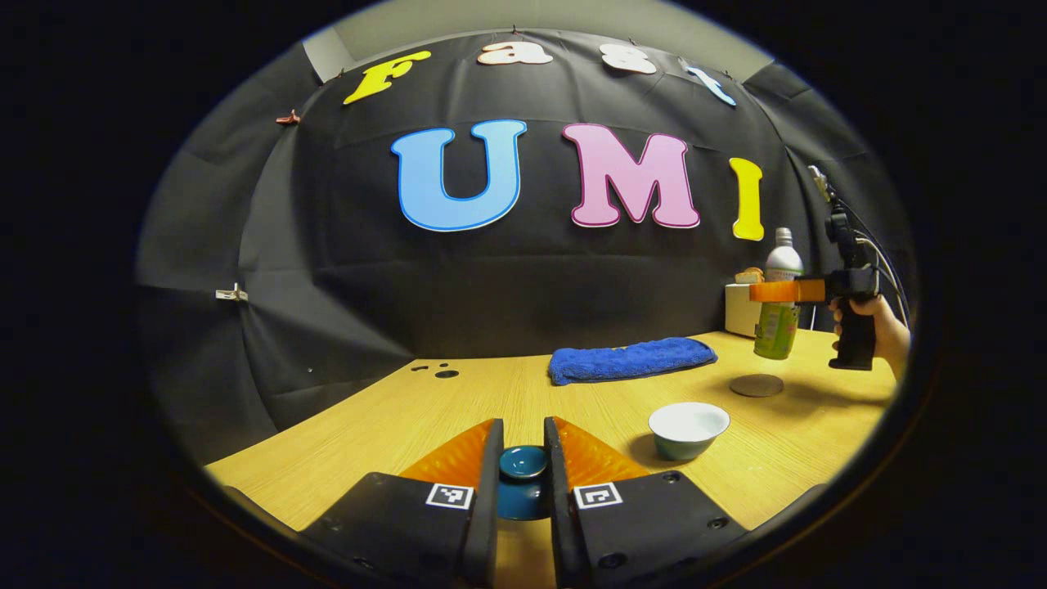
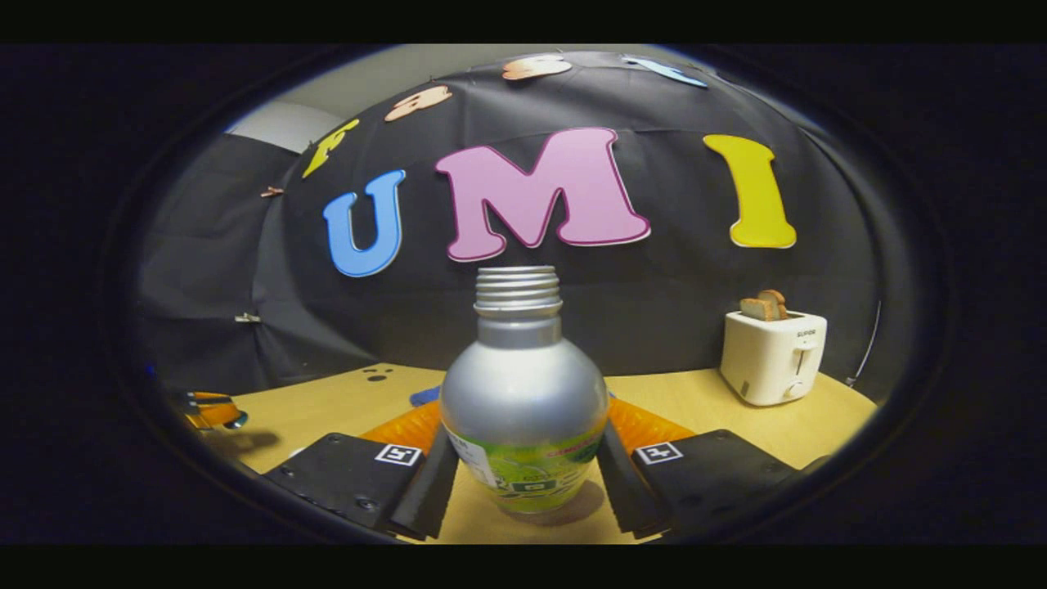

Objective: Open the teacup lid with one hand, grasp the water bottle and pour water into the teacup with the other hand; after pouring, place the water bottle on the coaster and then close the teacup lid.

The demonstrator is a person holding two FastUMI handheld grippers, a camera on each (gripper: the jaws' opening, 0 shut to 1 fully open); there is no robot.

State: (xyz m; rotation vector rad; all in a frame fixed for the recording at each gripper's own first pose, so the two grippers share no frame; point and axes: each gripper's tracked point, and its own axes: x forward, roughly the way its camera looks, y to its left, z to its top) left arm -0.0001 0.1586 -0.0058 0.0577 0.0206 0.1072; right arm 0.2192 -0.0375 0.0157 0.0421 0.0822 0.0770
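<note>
Pinching the teacup lid (image 1: pixel 523 478) at the bottom centre of the left gripper view, the left hand-held gripper (image 1: pixel 523 474) has its two fingers drawn close, one pressed on each side of the small dark teal lid, which sits low over the wooden bench (image 1: pixel 458 401); whether the lid touches the bench I cannot tell. Just beyond, right of centre, the open teacup (image 1: pixel 689 429) stands on the bench, pale green outside and white inside. Farther back and to the right lies the round dark coaster (image 1: pixel 757 385), bare, and behind the teacup a folded blue towel (image 1: pixel 630 360) stretches across mid-frame.

At the right edge of that view a hand (image 1: pixel 879 323) grips the handle of the right hand-held gripper (image 1: pixel 777 291), held level and reaching toward frame left, its fingers closed around the water bottle (image 1: pixel 779 307), which hangs upright above the coaster, clear of the bench.

At the bottom centre of the right gripper view, the same hand-held gripper clamps the bottle's green-labelled body, both fingers against its sides; the silver shoulder and uncapped threaded neck rise mid-frame. Far right, a white toaster (image 2: pixel 773 356) with toast in its slots stands at the bench's back.
</note>
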